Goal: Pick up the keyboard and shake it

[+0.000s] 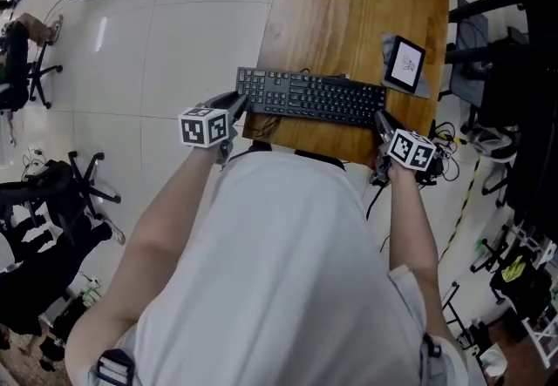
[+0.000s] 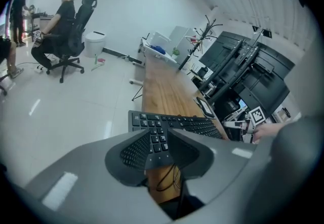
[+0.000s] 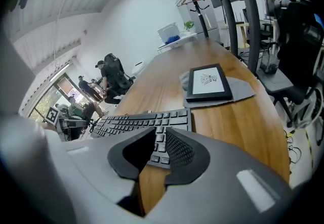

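On the wood table (image 1: 349,1), head view: black keyboard (image 1: 309,98) lies flat, left gripper (image 1: 240,104) at its 9 o'clock end, right gripper (image 1: 381,121) at 3. Left gripper view: jaws released w/ keyboard end in gap; white floor (image 2: 61,112) at 9. Right gripper view: same, tablet (image 3: 207,82) at 1.

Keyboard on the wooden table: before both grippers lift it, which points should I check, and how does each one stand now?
1. Left gripper has its jaws apart at the left end of the keyboard: ok.
2. Right gripper has its jaws apart at the right end: ok.
3. Jaws pressing on the keyboard: not ok, neither gripper grips it yet.
4. Keyboard lying flat on the table: ok.
5. Tablet on its grey cloth lies apart from the keyboard: ok.
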Demonstrator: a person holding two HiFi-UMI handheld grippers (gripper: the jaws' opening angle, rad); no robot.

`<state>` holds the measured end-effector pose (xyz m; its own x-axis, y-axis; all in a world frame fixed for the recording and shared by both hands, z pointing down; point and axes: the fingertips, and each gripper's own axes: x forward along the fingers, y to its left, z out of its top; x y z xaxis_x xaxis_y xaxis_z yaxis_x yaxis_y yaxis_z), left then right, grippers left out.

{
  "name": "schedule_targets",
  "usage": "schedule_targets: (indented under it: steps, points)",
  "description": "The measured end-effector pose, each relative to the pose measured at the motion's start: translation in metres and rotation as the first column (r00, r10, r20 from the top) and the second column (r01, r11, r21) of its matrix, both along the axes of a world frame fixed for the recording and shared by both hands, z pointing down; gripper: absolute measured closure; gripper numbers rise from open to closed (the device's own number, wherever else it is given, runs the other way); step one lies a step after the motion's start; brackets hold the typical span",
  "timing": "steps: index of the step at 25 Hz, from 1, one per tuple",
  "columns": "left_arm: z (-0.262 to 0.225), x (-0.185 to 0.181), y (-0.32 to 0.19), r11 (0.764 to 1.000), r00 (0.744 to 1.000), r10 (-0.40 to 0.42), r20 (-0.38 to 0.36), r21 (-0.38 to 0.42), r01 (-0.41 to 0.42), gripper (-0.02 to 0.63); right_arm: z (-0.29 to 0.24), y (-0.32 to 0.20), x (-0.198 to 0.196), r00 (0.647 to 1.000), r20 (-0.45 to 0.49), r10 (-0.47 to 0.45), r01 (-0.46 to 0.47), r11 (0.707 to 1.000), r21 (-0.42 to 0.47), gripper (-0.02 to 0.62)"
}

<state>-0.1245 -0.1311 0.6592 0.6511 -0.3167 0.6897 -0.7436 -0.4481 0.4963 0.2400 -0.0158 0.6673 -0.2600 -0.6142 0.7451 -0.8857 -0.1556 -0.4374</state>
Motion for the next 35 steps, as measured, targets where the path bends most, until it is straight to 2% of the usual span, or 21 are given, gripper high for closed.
schedule_targets:
  steps: [3, 6, 11, 15, 20, 23, 25, 29, 35]
  points:
    - [0.005, -0.006, -0.001, 0.999, 0.999, -0.035, 0.017, -0.026, 0.035, 0.451, 0.006, -0.003, 0.015, 1.0, 0.0, 0.016, -0.016, 0.999, -0.04, 0.518]
    - [0.017, -0.005, 0.0, 0.997, 0.999, -0.023, 0.049, -0.079, 0.027, 0.41, 0.017, 0.003, 0.028, 0.998, 0.043, 0.045, -0.04, 0.993, -0.107, 0.507]
    - [0.024, -0.001, -0.008, 0.99, 0.998, -0.048, 0.046, -0.128, 0.053, 0.352, 0.036, 0.006, 0.029, 0.98, 0.186, 0.075, -0.037, 0.979, -0.2, 0.373]
    - [0.032, 0.005, -0.008, 0.986, 0.998, -0.025, 0.058, -0.163, 0.034, 0.298, 0.045, -0.001, 0.021, 0.976, 0.216, 0.037, 0.02, 0.967, -0.253, 0.321]
    - [0.036, 0.008, -0.017, 0.979, 0.995, -0.062, 0.076, -0.187, 0.075, 0.293, 0.059, 0.0, 0.015, 0.98, 0.197, -0.013, 0.091, 0.915, -0.394, 0.321]
    - [0.035, 0.006, -0.023, 0.982, 0.994, -0.063, 0.094, -0.172, 0.079, 0.292, 0.058, -0.002, 0.002, 0.964, 0.264, -0.013, 0.131, 0.891, -0.434, 0.313]
    - [0.033, 0.006, -0.025, 0.983, 0.992, -0.065, 0.107, -0.163, 0.082, 0.29, 0.058, 0.0, -0.001, 0.965, 0.261, -0.032, 0.152, 0.878, -0.455, 0.31]
    - [0.038, 0.001, -0.027, 0.983, 0.99, -0.054, 0.131, -0.167, 0.076, 0.28, 0.06, 0.002, 0.002, 0.968, 0.249, -0.024, 0.141, 0.876, -0.461, 0.325]
    - [0.052, 0.01, -0.026, 0.963, 0.994, -0.016, 0.109, -0.265, 0.045, 0.249, 0.059, 0.0, 0.001, 0.975, 0.223, -0.023, 0.128, 0.873, -0.471, 0.322]
